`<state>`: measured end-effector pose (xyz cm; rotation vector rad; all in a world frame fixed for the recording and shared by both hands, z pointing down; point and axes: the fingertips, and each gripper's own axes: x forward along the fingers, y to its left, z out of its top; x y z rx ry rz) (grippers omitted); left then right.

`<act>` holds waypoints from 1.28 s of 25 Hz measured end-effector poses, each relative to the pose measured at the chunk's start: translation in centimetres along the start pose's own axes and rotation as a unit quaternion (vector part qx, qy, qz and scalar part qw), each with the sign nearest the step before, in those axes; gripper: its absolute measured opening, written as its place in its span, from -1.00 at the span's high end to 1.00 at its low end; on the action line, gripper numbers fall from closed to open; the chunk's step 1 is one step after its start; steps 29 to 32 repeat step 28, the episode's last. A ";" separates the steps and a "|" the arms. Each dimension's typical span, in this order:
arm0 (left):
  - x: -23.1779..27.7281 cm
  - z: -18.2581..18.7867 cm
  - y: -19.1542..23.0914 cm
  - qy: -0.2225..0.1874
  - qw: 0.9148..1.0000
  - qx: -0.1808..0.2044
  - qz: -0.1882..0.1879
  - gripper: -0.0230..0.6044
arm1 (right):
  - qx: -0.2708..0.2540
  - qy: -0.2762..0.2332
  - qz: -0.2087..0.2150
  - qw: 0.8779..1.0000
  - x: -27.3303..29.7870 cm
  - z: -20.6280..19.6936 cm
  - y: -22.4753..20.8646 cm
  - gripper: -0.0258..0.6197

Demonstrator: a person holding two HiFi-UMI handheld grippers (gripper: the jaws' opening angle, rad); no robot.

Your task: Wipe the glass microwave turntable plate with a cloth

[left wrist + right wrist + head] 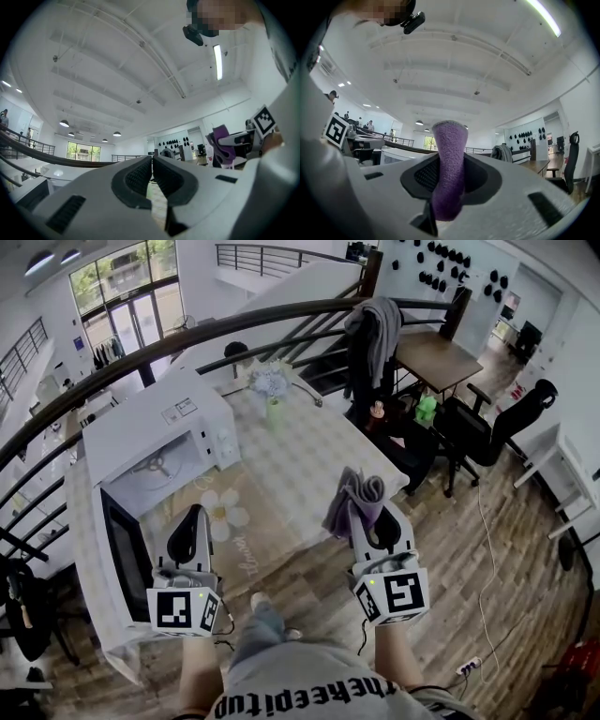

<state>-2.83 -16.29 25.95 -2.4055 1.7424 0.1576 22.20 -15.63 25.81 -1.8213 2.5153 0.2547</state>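
The white microwave [155,427] stands on the table at the left with its door [125,554] swung open. Inside it I make out the glass turntable plate [157,466]. My left gripper [194,514] is held near the open cavity, shut with nothing between its jaws, and in the left gripper view [152,161] it points up toward the ceiling. My right gripper [370,512] is shut on a purple cloth [355,497], held over the table's near right edge. In the right gripper view the purple cloth [449,159] sticks up from between the jaws.
The table [291,465] has a pale checked cover with a flower mat [221,510]. A vase of flowers [270,386] stands at its far end. A curved dark railing [141,352] runs behind. A jacket-draped chair [373,338], a desk and office chairs [497,423] are at the right.
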 end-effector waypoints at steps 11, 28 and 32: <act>-0.9 -0.4 -0.3 0.008 1.000 -0.002 -0.001 0.89 | -0.001 -0.004 -0.006 1.000 -0.7 -0.3 0.5 0.59; -1.1 -0.5 -1.2 0.002 1.000 -0.010 -0.010 0.89 | 0.002 -0.010 -0.006 1.000 -1.8 -0.1 0.9 0.59; -1.1 -0.5 -1.2 0.002 1.000 -0.010 -0.010 0.89 | 0.002 -0.010 -0.006 1.000 -1.8 -0.1 0.9 0.59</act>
